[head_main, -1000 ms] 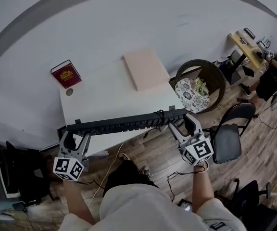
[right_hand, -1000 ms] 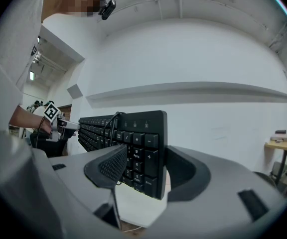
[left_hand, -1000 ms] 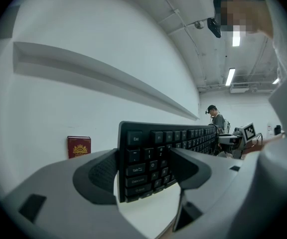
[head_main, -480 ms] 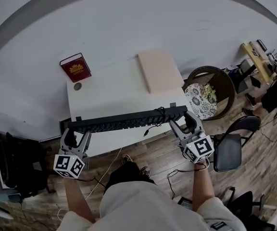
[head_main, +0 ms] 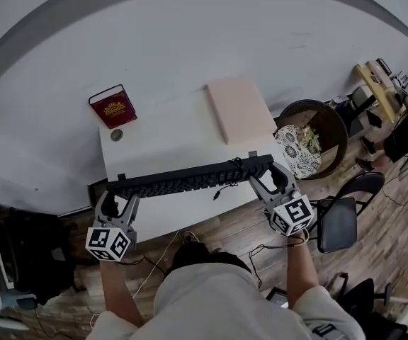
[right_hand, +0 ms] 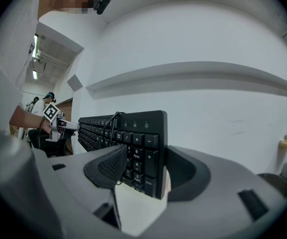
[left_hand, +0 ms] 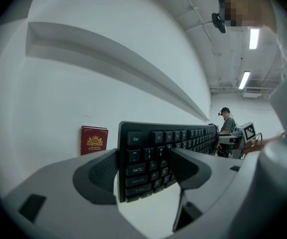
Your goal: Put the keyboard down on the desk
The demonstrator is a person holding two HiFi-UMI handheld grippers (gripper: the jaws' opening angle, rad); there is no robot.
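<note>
A long, slim black plastic keyboard (head_main: pixel 190 179) is held on its long edge above the near edge of the smooth white desk (head_main: pixel 161 137). The left tongs (left_hand: pixel 143 166) clamp its Esc end and the right tongs (right_hand: pixel 141 166) its number-pad end, ribbed pads pressing the hard casing. Its thin cable (head_main: pixel 224 188) dangles past the near edge. The cable could snag there. If released upright, the keyboard could topple off that edge.
</note>
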